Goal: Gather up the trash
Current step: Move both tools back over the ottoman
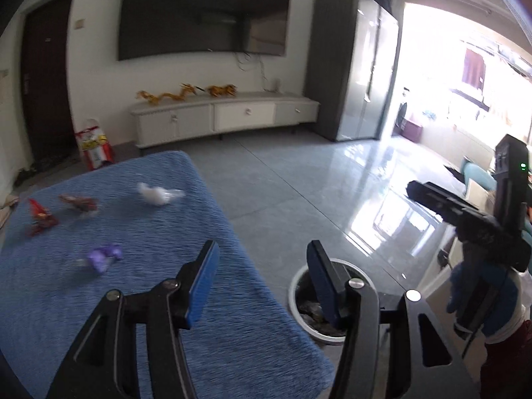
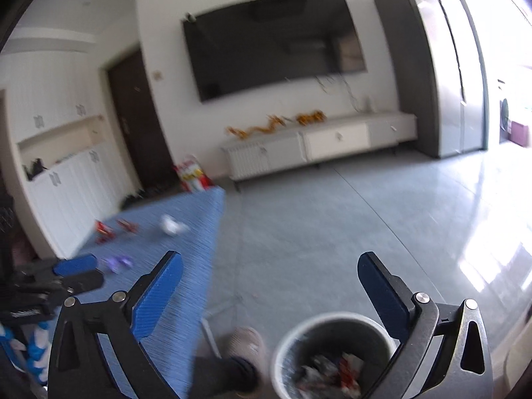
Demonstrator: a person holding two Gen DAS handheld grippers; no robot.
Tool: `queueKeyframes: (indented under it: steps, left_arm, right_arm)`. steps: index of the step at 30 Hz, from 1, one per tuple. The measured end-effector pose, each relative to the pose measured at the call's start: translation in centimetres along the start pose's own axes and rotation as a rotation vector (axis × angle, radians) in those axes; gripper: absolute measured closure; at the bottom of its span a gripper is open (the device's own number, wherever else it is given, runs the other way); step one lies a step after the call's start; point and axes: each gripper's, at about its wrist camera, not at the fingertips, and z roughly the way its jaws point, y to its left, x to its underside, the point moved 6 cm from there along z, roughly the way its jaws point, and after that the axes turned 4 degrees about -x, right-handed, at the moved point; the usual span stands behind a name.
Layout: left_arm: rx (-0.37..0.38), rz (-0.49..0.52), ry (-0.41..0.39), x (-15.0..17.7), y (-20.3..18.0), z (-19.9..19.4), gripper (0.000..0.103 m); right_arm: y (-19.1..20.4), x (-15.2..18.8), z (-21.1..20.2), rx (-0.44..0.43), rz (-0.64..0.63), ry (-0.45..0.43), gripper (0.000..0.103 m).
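The right tongs (image 2: 269, 286) gape wide with nothing between them, above a white bin (image 2: 332, 355) of crumpled wrappers on the floor. The left tongs (image 1: 262, 282) stand partly apart, also empty. On the blue-covered tabletop (image 1: 149, 299) lie a white tissue wad (image 1: 159, 194), two red wrappers (image 1: 40, 219) and a purple one (image 1: 103, 257). No writing is legible.

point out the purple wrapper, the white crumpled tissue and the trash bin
purple wrapper (image 1: 103, 258), left wrist view, on its crinkled middle.
white crumpled tissue (image 1: 156, 194), left wrist view, on the main wad.
trash bin (image 2: 292, 335), right wrist view, on its white rim.
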Motion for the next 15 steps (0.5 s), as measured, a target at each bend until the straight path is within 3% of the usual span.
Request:
queueKeyframes:
  steps: [2,5,15]
  left_arm:
    - [-0.057,-0.038,-0.038,-0.1,2.8,-2.1,0.049]
    - [-0.139,-0.108,-0.088,-0.1,6.6,-5.1,0.029]
    - [-0.423,-0.304,-0.295,2.5,17.7,-15.9,0.021]
  right_arm:
    - [2.3,-1.1,-0.8,-0.036,-0.022,-0.031,0.0]
    - [5.1,-2.1,-1.6,-0.067,-0.054,-0.066,0.0]
    - [15.2,-2.7,-2.3,-0.175,-0.193,-0.095,0.0]
